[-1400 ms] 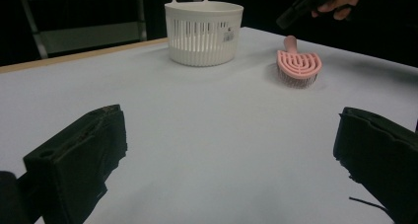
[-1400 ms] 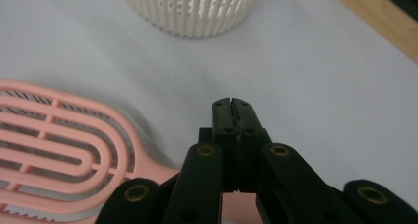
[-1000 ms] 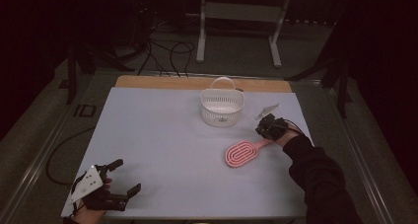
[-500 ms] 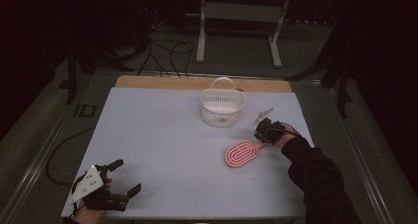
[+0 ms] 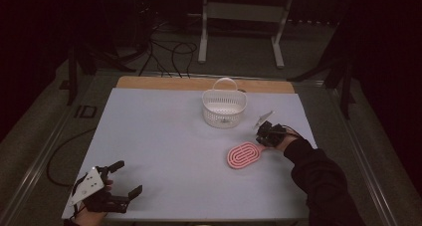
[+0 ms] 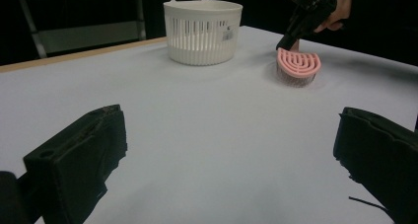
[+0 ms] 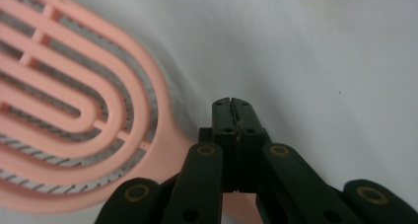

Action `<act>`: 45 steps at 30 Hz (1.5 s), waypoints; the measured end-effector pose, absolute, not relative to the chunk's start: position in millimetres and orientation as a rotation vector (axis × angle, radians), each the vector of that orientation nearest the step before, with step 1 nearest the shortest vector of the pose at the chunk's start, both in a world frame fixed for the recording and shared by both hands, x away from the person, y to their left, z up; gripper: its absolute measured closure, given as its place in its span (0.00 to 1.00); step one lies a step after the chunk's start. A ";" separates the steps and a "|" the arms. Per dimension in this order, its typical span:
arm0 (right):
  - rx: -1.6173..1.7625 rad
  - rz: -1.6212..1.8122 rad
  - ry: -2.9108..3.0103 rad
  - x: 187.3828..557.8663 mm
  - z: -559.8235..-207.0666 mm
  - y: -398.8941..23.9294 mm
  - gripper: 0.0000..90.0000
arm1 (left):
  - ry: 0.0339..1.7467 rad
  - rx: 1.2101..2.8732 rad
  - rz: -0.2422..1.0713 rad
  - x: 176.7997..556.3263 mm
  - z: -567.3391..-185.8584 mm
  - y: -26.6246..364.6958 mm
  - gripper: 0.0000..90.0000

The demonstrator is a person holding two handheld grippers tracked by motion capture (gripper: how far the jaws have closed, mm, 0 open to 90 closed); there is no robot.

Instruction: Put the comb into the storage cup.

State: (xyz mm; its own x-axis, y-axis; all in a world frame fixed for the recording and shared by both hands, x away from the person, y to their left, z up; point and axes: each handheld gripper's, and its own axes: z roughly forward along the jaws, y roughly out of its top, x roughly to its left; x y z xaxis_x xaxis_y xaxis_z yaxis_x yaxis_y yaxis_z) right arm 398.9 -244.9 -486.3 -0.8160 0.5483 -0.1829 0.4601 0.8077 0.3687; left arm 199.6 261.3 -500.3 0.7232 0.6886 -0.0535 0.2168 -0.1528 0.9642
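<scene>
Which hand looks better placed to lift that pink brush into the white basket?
The right. Its right gripper sits shut at the pink brush handle, near the white basket. The left gripper rests open at the table's near corner, far from both.

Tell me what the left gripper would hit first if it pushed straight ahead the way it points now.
Probably nothing soon: the left gripper, jaws open, faces bare table. Farther along, the white basket sits slightly left of its line and the pink brush slightly right; depth is unclear, so it might pass between them.

White slotted basket [image 5: 224, 108] with upright handle on the pale desk [image 5: 159, 136], black cables [image 5: 171, 49] on the floor behind, metal stand legs [image 5: 204, 32]
</scene>
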 end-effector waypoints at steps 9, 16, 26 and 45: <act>0.772 0.441 2.708 392.2 -485.9 -247.7 1.00 | 0.726 1.711 0.481 199.8 -500.0 261.5 0.00; 0.778 0.440 2.707 386.7 -486.8 -249.8 1.00 | 0.728 1.712 0.482 199.7 -500.2 261.4 0.00; 0.825 0.439 2.693 378.7 -487.5 -255.6 1.00 | 0.724 1.713 0.485 199.6 -499.8 261.7 0.00; 0.923 0.447 2.667 359.5 -486.6 -262.2 1.00 | 0.725 1.714 0.485 199.4 -499.8 261.5 0.00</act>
